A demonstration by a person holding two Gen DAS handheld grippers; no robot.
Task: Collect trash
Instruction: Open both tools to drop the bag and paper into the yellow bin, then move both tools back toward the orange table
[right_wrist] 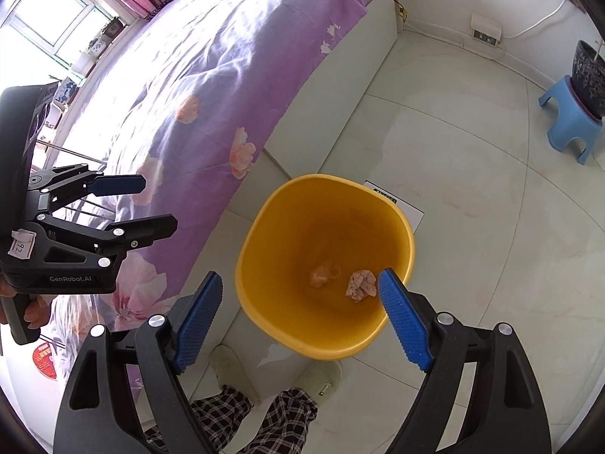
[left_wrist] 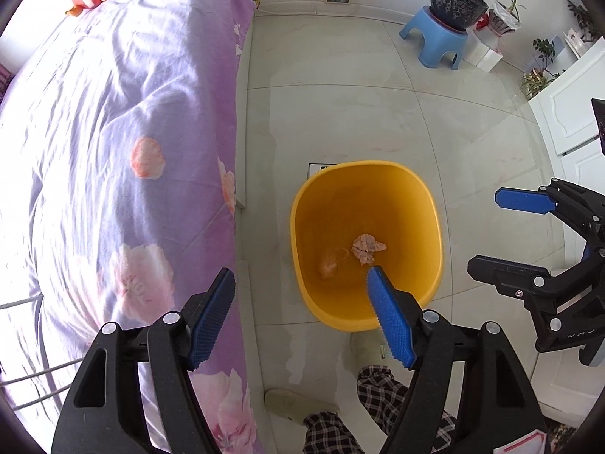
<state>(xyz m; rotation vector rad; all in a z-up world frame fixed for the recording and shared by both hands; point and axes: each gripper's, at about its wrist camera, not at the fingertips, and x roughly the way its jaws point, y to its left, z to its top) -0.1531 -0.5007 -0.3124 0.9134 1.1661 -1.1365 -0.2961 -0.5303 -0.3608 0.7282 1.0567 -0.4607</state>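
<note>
Presently both the left gripper (left_wrist: 300, 295) and right gripper (right_wrist: 300, 299) hang spread and empty above the yellow bin (right_wrist: 404, 227), crumpled paper wad (right_wrist: 361, 283) lying at its bottom, so a careless descent risks tipping the unsecured bin.

A round yellow plastic bin (right_wrist: 325, 265) stands on the pale tiled floor (right_wrist: 491, 227) just beside the bed with the purple flowered quilt (right_wrist: 211, 75), which lies to its left. Two crumpled paper wads (right_wrist: 361, 283) lie apart in the bin. Far behind, a dark potted plant (left_wrist: 457, 0) sits on a blue plastic stool (left_wrist: 435, 41) by the wall
</note>
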